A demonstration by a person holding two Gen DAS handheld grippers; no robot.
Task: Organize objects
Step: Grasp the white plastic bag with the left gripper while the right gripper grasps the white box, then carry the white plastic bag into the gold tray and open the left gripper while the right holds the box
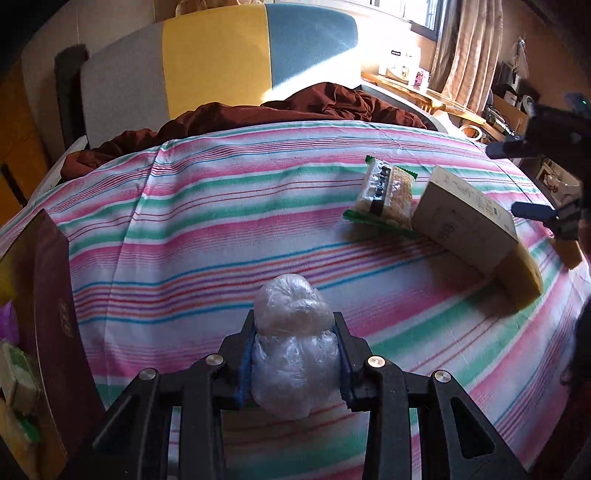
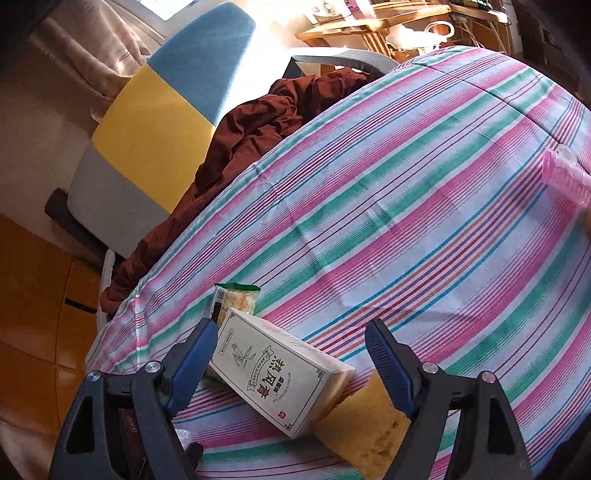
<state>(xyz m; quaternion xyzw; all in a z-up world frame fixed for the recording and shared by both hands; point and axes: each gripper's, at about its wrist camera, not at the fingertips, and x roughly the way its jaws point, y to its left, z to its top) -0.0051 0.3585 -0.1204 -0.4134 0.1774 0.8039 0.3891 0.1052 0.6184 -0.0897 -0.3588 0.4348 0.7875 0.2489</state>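
My left gripper (image 1: 295, 325) is shut on a clear plastic-wrapped bundle (image 1: 293, 350), held above the striped bedsheet (image 1: 221, 221). A white tea box (image 1: 465, 218) lies on the sheet at the right, resting on a yellow sponge (image 1: 521, 273), with a green-edged cracker pack (image 1: 386, 192) beside it. My right gripper (image 2: 291, 343) is open, its jaws wide apart on either side of the tea box (image 2: 280, 369), just above it. It also shows in the left wrist view (image 1: 535, 181) at the right edge. The cracker pack (image 2: 236, 302) lies just beyond the box.
A dark red box (image 1: 51, 314) stands open at the left edge with packets inside. A brown blanket (image 1: 258, 114) is bunched at the head of the bed. A pink ribbed bottle (image 2: 565, 177) lies at the right edge. A wooden side table (image 2: 369, 26) stands beyond.
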